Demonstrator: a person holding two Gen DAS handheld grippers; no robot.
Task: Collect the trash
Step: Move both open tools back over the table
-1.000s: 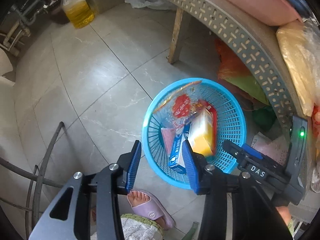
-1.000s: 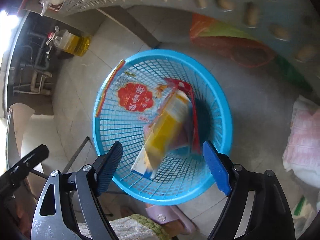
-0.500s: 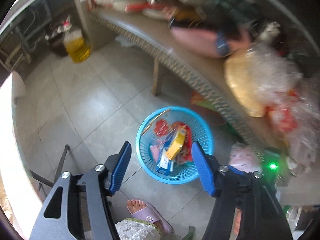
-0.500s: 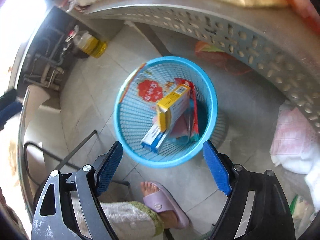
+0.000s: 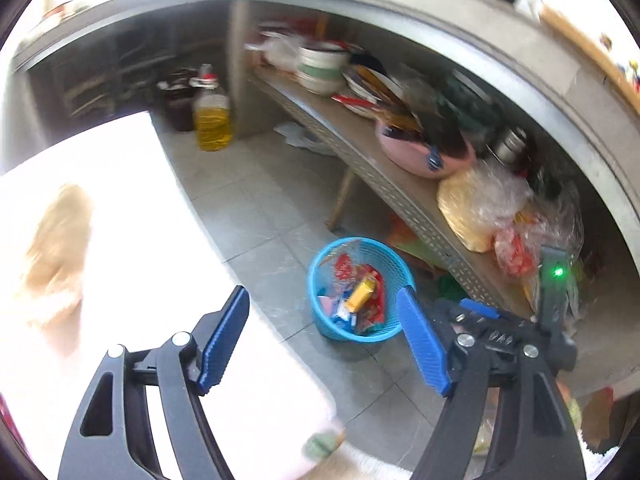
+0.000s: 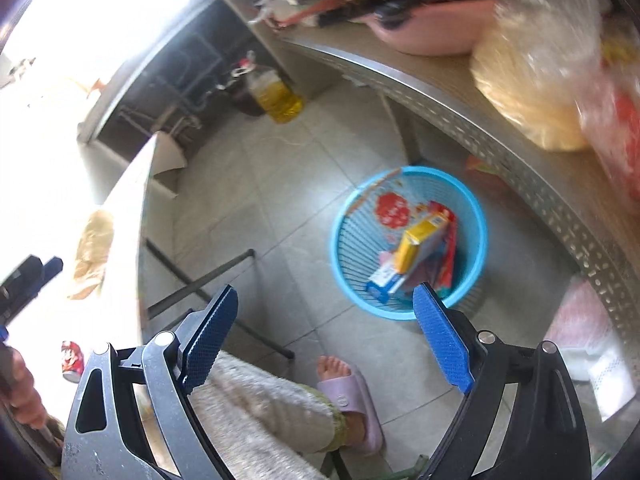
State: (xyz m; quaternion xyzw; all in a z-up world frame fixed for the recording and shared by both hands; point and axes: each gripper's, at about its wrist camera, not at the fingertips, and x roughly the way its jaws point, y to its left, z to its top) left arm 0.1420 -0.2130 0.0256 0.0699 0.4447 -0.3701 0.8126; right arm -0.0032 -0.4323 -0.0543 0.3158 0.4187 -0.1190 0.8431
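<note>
A blue mesh basket (image 5: 394,268) stands on the tiled floor below the metal shelf; it also shows in the right wrist view (image 6: 478,216). In it lie a yellow box (image 6: 420,242), a blue and white box (image 6: 384,282) and red wrappers (image 6: 390,210). My left gripper (image 5: 324,344) is open and empty, high above the floor. My right gripper (image 6: 328,338) is open and empty, also well above the basket. A crumpled tan paper (image 5: 56,248) lies on the bright white table; it shows in the right wrist view too (image 6: 90,254).
A perforated metal shelf (image 5: 384,176) carries a pink basin (image 5: 424,156), bowls and bagged goods. An oil jug (image 5: 212,120) stands on the floor at the back. The white table (image 5: 132,280) fills the left. A red can (image 6: 72,362) sits low left. A foot in a purple slipper (image 6: 348,392) is below.
Both grippers have risen and pulled back from the basket, which now looks smaller. The table top with the tan paper has come into view at the left.
</note>
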